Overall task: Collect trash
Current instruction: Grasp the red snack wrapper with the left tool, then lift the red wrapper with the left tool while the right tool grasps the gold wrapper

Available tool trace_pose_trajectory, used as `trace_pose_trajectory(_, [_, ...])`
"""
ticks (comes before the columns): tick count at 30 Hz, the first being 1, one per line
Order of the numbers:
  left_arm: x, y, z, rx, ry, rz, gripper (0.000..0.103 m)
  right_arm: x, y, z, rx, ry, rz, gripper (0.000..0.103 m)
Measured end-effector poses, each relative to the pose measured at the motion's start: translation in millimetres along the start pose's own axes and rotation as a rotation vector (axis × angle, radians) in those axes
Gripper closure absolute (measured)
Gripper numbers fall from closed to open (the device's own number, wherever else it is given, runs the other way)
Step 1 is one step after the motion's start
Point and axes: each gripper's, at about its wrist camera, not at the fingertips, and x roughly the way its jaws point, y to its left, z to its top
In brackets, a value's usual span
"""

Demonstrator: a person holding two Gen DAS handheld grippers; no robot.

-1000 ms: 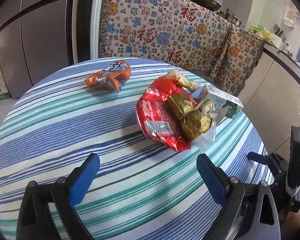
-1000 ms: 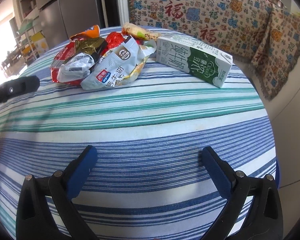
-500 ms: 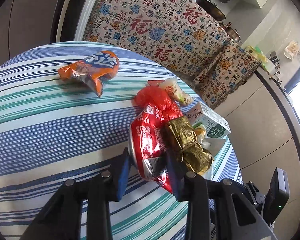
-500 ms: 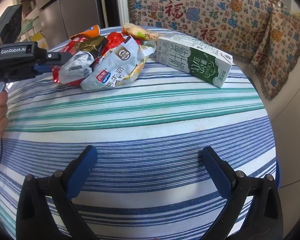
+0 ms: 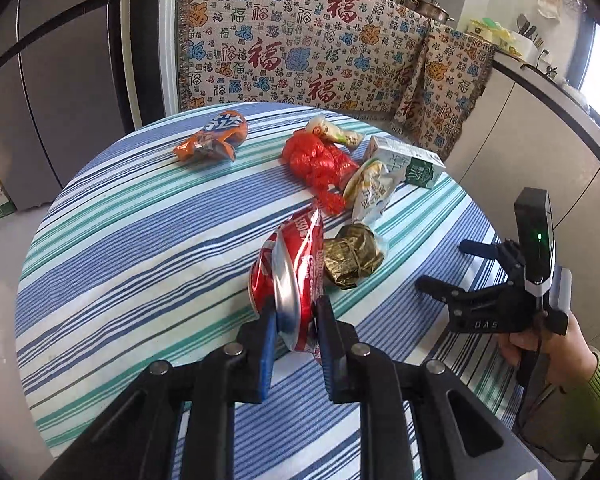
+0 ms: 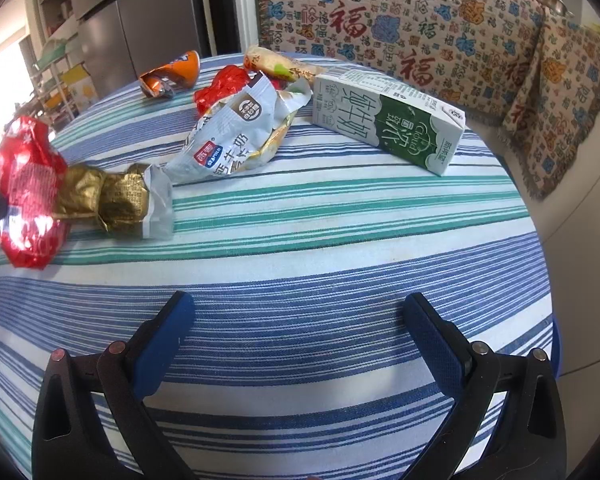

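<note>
Left hand-held gripper [image 5: 294,318] clenched on the crushed red can [image 5: 290,276], blue pads pinching its near end; the can's far end tilts up above the table [image 5: 140,240]. Right hand-held gripper [image 6: 296,336] released, jaws spread wide, hovering over bare striped cloth near the table's near edge, touching nothing.

Gold foil wrapper [image 5: 352,258] lies just beside the can, toward the table's right edge. White snack bag [image 6: 236,136] sits behind it, touching the red plastic bag [image 5: 320,160]. Green-and-white milk carton [image 6: 388,120] lies on its side near the far right edge. Small pale packet [image 5: 332,132] rests at the far edge behind the red bag. Crushed orange can [image 5: 214,138] lies apart from the rest, toward the far left edge.
</note>
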Motion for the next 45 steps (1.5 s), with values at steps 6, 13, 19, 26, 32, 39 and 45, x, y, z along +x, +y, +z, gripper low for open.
trace_pose_trajectory(6, [8,40,12,-0.099,-0.012,0.072,0.073,-1,8,-4,-0.039,-0.004,0.04,0.0])
trace_pose_trajectory(13, [19,73,10,-0.159,-0.014,0.093,0.041,-9,22,-7,-0.084,-0.005,0.16,0.005])
trace_pose_trajectory(19, [31,78,-2,-0.194,0.0,0.054,0.031,-13,36,16,0.062,-0.023,0.271,0.007])
trace_pose_trajectory(26, [23,74,-13,-0.172,-0.02,0.086,0.029,18,56,60,0.322,0.009,0.182,0.004])
trace_pose_trajectory(32, [7,83,-24,-0.155,-0.023,0.19,0.029,24,92,50,0.076,0.04,0.108,0.004])
trace_pose_trajectory(39, [2,95,-34,-0.223,-0.076,0.029,0.03,-1,50,3,-0.046,0.075,-0.016,0.008])
trace_pose_trajectory(45, [2,84,-30,-0.148,-0.079,-0.039,0.03,-17,34,-10,-0.02,0.022,0.098,0.008])
